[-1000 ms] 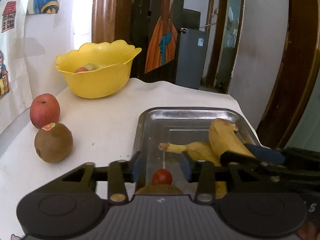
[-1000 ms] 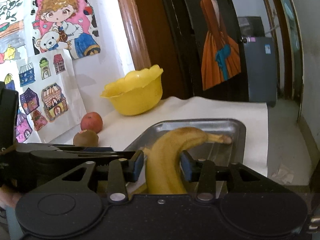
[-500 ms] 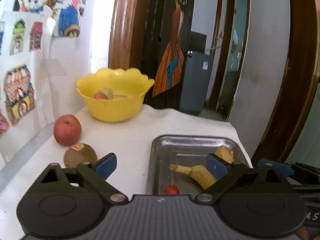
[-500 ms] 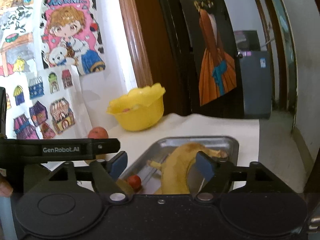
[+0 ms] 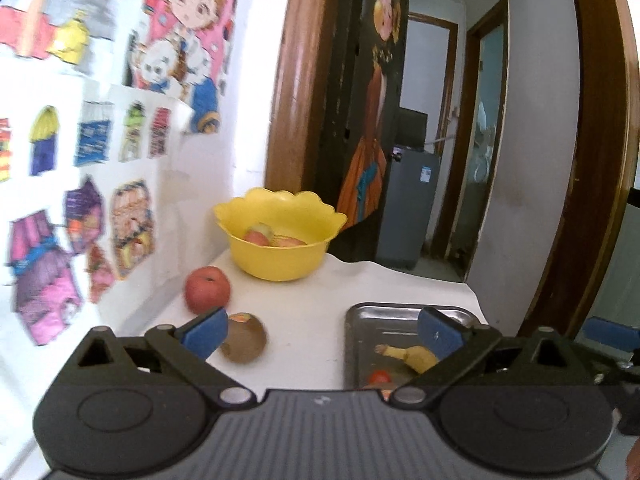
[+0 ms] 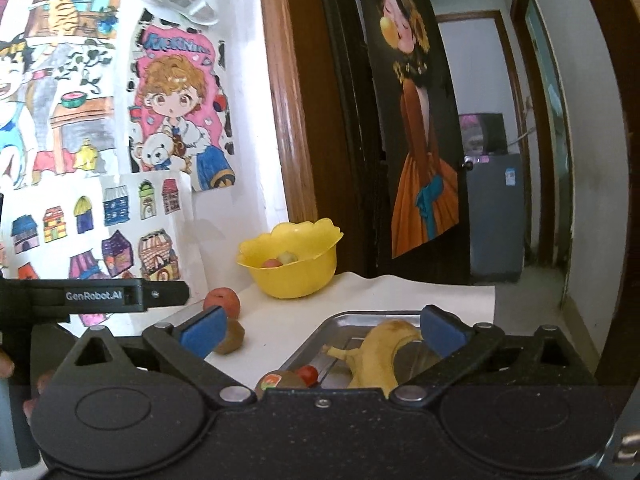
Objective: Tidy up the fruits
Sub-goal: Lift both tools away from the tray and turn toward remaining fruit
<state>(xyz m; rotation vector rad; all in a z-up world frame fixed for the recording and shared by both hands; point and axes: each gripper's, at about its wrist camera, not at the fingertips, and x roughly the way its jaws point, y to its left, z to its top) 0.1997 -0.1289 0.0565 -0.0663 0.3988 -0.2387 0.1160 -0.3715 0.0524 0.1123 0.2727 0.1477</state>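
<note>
Blue pads wide apart in the left wrist view: our left gripper [image 5: 320, 330] has just been opening, jaws now spread full, nothing between them. A second ago they sat narrow just over a small red fruit, probably a cherry tomato [image 5: 379, 377], in the steel tray [image 5: 400, 312]; now it lies free on the tray floor beside the banana [image 5: 412, 354]. The view also shows more of the room than before, so we've pulled back and up. On the white table [image 5: 312, 320] the kiwi [image 5: 244, 338] and red apple [image 5: 207, 289] wait outside the tray; the yellow bowl [image 5: 280, 256] behind holds a few fruits.

Right wrist view: right gripper [image 6: 320, 330] likewise has just been opening, fully spread, empty. Earlier its pads flanked the banana [image 6: 378, 354]; now the banana rests in the tray [image 6: 344, 318], well clear of both pads, next to the tomato [image 6: 307, 374] and a stickered kiwi [image 6: 280, 382]. Loose kiwi [image 6: 230, 338] and apple [image 6: 222, 300] sit by the wall.

We judge both placements done; apple and loose kiwi likely remain.
</note>
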